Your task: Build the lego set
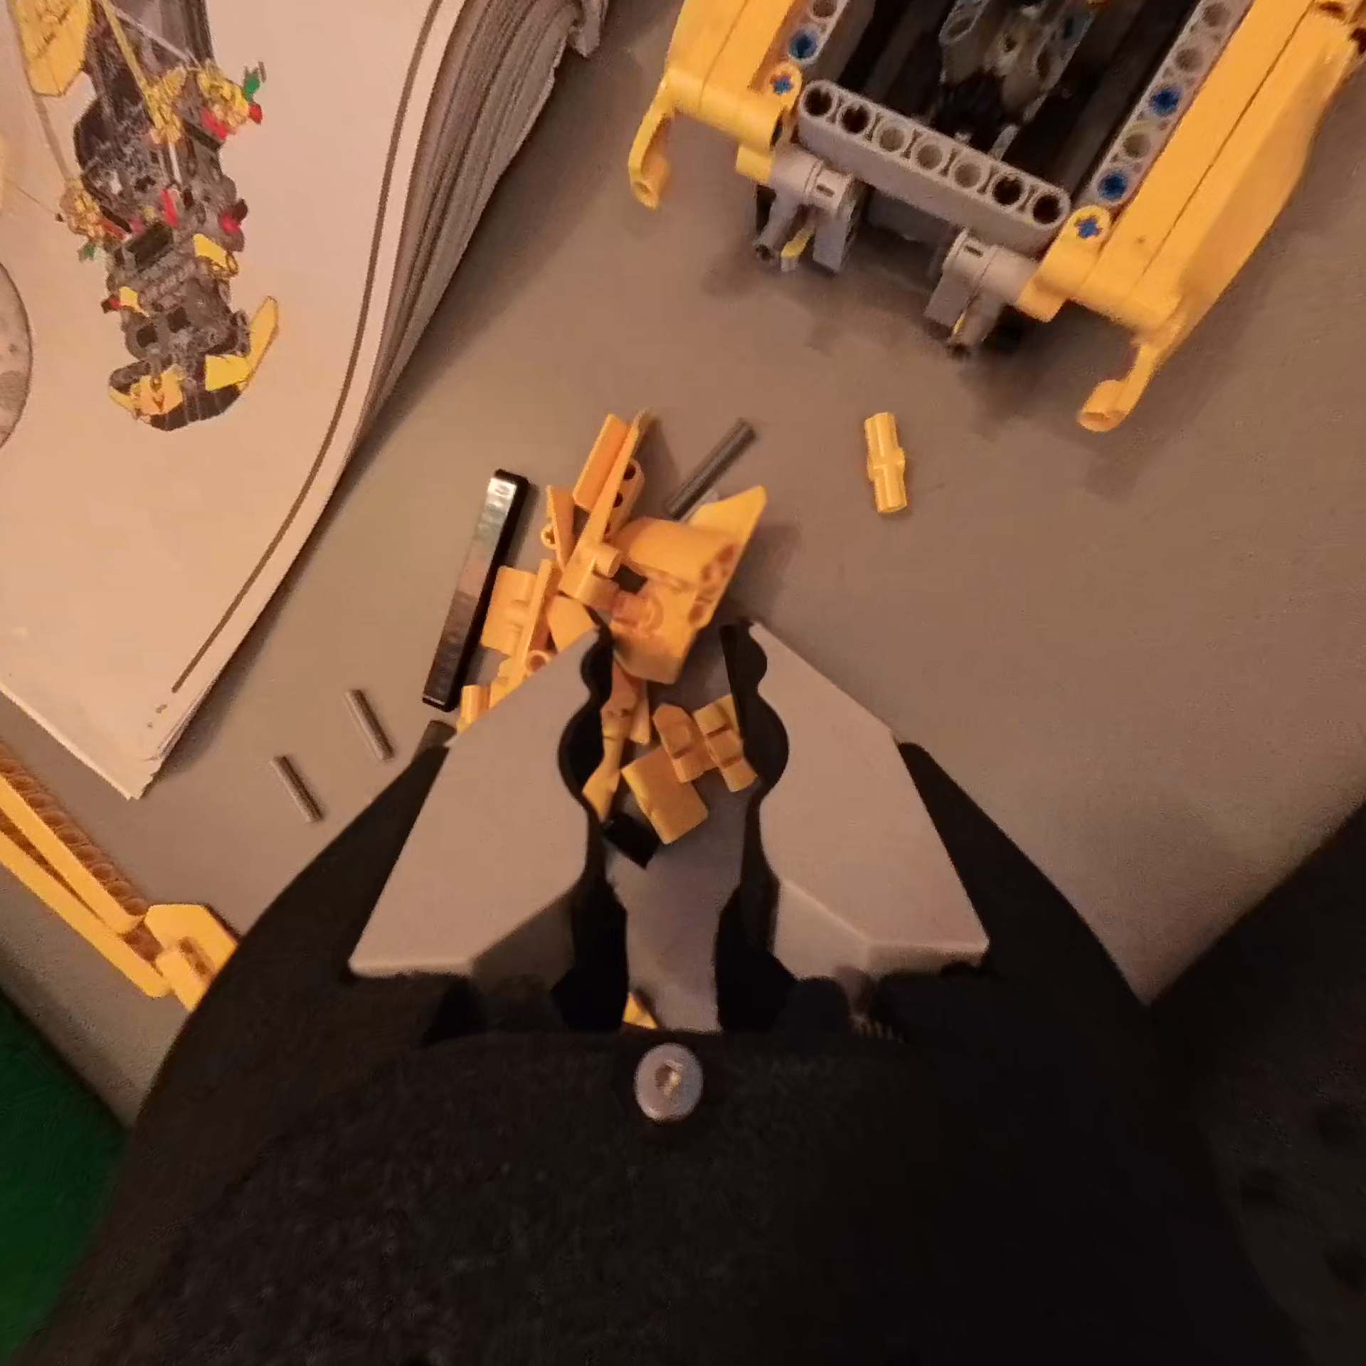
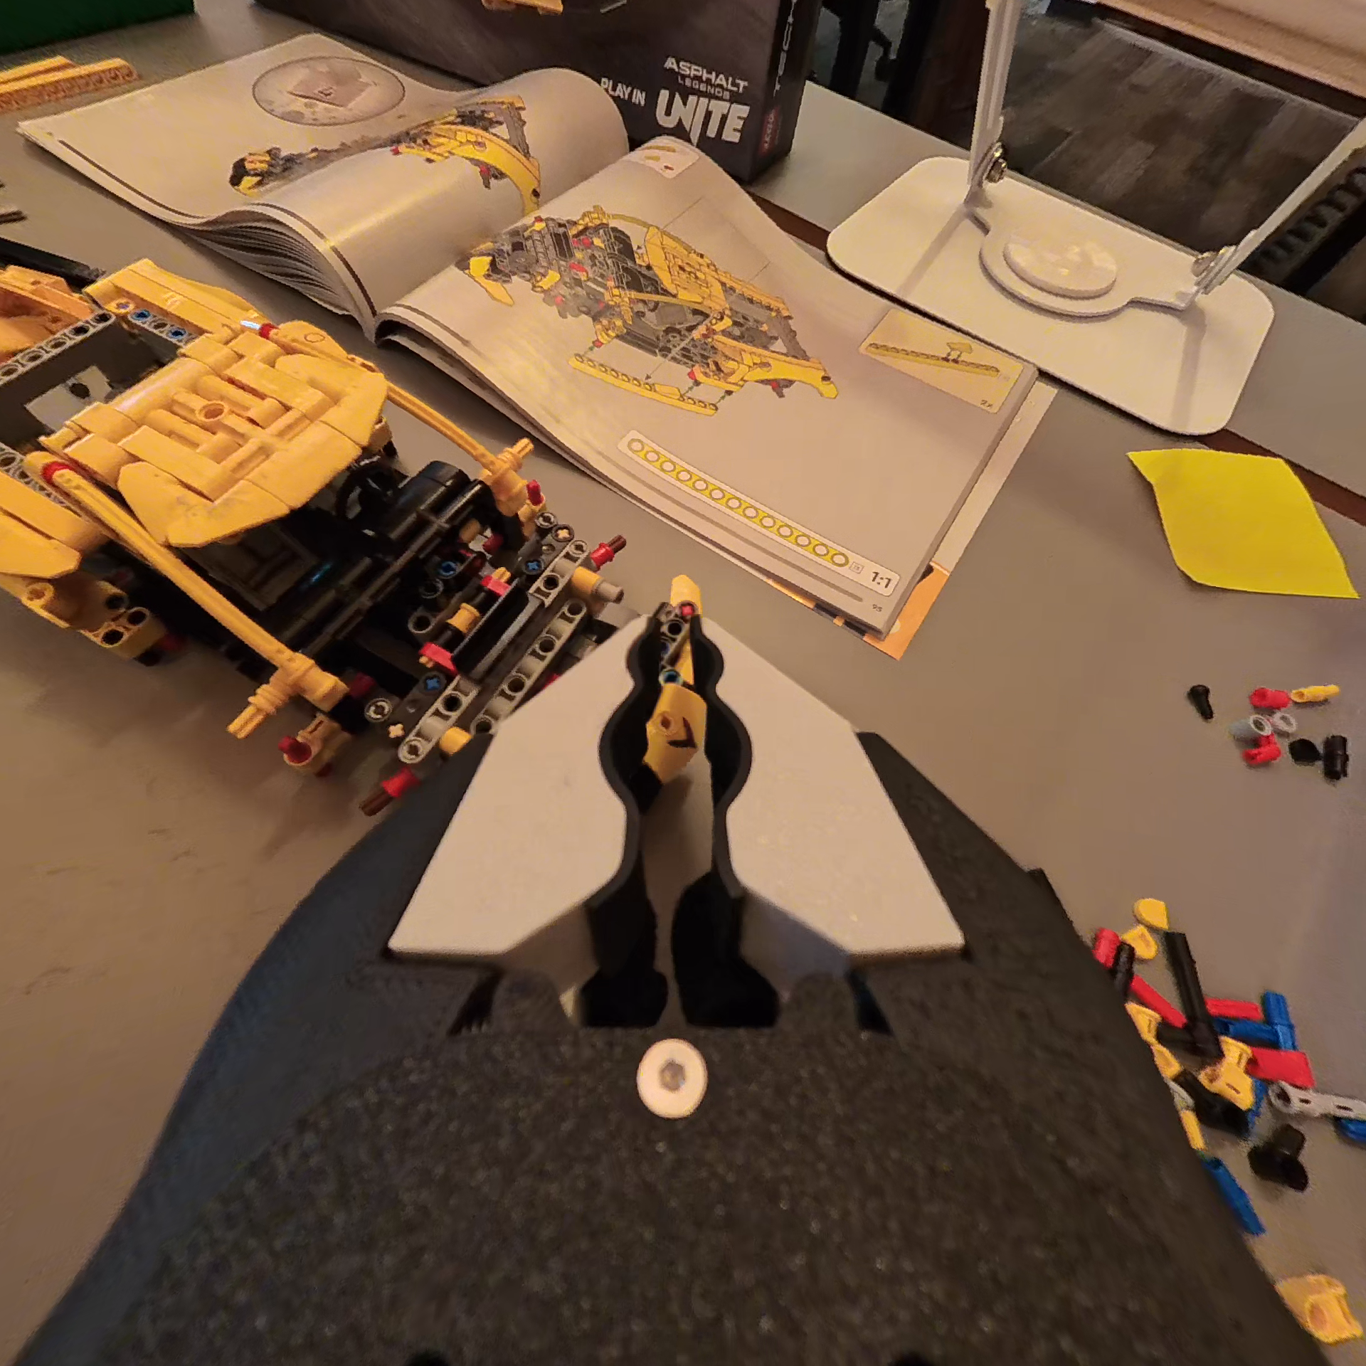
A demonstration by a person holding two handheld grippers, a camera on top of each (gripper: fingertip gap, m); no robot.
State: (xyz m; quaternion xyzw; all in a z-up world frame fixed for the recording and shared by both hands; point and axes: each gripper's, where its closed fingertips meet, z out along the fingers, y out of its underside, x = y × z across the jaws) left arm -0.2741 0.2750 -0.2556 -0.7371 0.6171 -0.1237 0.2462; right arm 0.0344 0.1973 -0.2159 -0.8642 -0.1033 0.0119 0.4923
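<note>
On the grey surface the yellow car model stands well along: its roof and rear panels are fitted, but black and grey beams with red and blue pins lie bare along its near side. Beside it to the right, the instruction booklet is open at a page showing a long yellow beam going onto that side.

The right claw is nearly closed on a small yellow-and-black sub-assembly, held just off the model's near end. The left claw is partly open over a pile of loose yellow parts, its tips at the pile; whether it grips one I cannot tell. A black beam and a single yellow connector lie beside that pile.

More mixed pins and connectors lie on the surface at the near right. Judging by these leftovers and the exposed frame, the side panelling and several smaller steps remain.
</note>
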